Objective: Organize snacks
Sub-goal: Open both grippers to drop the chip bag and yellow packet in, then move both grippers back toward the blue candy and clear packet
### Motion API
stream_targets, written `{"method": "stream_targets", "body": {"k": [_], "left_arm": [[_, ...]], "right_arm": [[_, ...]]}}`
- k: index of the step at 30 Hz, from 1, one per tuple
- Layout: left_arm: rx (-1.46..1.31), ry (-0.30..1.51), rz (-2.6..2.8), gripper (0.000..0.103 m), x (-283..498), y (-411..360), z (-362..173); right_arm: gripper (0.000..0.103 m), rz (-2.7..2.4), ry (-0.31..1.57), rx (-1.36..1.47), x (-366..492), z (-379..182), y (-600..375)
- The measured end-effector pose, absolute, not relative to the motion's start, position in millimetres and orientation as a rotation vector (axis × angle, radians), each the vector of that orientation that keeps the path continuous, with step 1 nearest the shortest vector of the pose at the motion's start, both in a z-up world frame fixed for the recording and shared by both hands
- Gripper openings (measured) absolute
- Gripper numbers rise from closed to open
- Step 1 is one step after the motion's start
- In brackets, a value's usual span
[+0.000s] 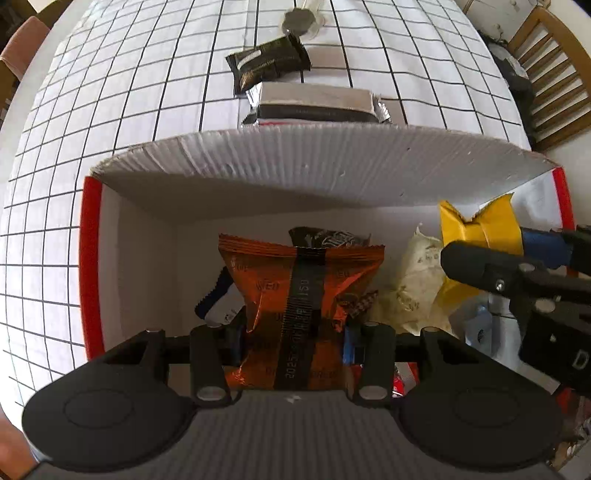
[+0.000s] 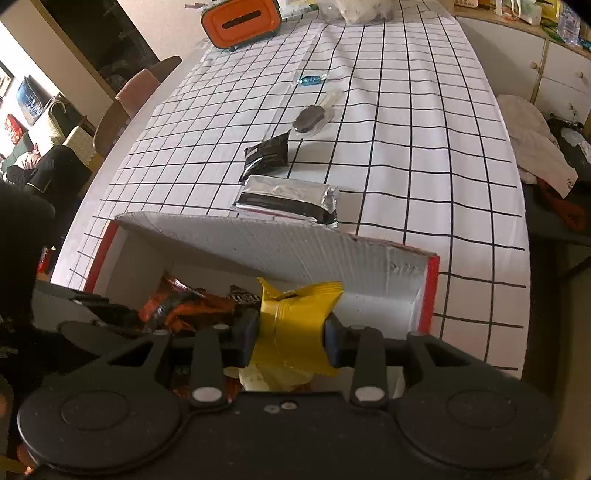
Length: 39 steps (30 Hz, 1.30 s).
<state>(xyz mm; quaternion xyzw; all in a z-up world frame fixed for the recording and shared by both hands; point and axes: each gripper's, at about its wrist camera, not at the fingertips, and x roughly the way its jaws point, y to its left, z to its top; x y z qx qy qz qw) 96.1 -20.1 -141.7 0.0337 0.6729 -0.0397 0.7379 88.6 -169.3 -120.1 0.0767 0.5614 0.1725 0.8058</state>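
My left gripper (image 1: 293, 339) is shut on an orange snack bag (image 1: 299, 288) and holds it over the open white box with red edges (image 1: 90, 266). My right gripper (image 2: 291, 339) is shut on a yellow snack packet (image 2: 295, 317) over the same box (image 2: 430, 295); it also shows at the right of the left wrist view (image 1: 480, 225). Other snacks lie in the box: a cream packet (image 1: 413, 277) and a dark packet (image 1: 328, 236). On the table beyond the box lie a silver pack (image 2: 288, 199), a black packet (image 2: 267, 155) and a dark cookie in clear wrap (image 2: 310, 120).
The box's white flap (image 1: 314, 166) stands up at its far side. The table has a white grid cloth (image 2: 406, 147). A small blue candy (image 2: 308, 79) and an orange container (image 2: 242, 22) sit farther back. Chairs stand at the table's left and right sides.
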Motion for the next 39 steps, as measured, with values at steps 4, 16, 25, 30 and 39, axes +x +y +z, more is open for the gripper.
{"method": "stream_targets", "body": {"k": [4, 16, 25, 30, 39], "left_arm": [[0.080, 1.489, -0.095, 0.045, 97.7, -21.3, -144.8], [0.066, 1.459, -0.116, 0.056, 99.7, -17.1, -131.5], [0.102, 1.356, -0.140, 0.059, 92.1, -17.0, -102.8], [0.094, 1.291, -0.148, 0.061, 89.7, -14.1, -83.6], [0.091, 1.146, -0.140, 0.072, 96.6, -6.4, -44.2]], "right_arm": [[0.036, 0.367, 1.206, 0.171, 91.0, -120.6, -169.3], [0.040, 0.365, 1.206, 0.177, 89.2, -116.0, -173.7], [0.051, 0.384, 1.167, 0.174, 82.1, -98.8, -177.5], [0.055, 0.400, 1.134, 0.184, 80.5, -83.4, -179.9], [0.073, 0.399, 1.051, 0.181, 87.7, -48.5, -185.2]]}}
